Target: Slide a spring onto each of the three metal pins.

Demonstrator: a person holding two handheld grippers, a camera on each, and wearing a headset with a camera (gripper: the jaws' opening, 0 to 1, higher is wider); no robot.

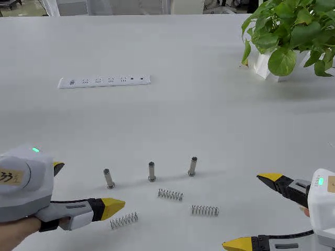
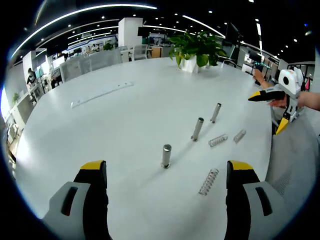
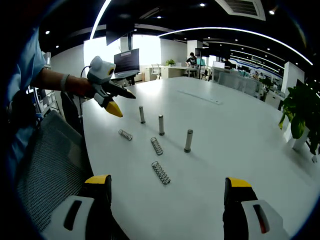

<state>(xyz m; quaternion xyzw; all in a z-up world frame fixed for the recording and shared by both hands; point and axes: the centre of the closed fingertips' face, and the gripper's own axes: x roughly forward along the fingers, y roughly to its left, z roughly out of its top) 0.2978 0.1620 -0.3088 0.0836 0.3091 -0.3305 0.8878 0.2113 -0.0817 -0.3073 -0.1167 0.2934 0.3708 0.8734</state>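
Three short metal pins stand upright in a row on the white table: left pin [image 1: 109, 178], middle pin [image 1: 152, 171], right pin [image 1: 192, 166]. Just in front of them lie three loose springs: one [image 1: 124, 220], another [image 1: 170, 195], a third [image 1: 205, 210]. My left gripper [image 1: 89, 185] is open at the lower left, beside the left pin [image 2: 166, 156], with a spring [image 2: 208, 181] near its right jaw. My right gripper [image 1: 250, 210] is open at the lower right, facing the nearest spring [image 3: 161, 172] and pin [image 3: 188, 141]. Neither gripper holds anything.
A white power strip [image 1: 104, 81] lies farther back on the left. A potted plant [image 1: 290, 31] stands at the back right corner. A mesh chair [image 3: 45, 170] sits at the table's near edge. Open tabletop lies between the pins and the strip.
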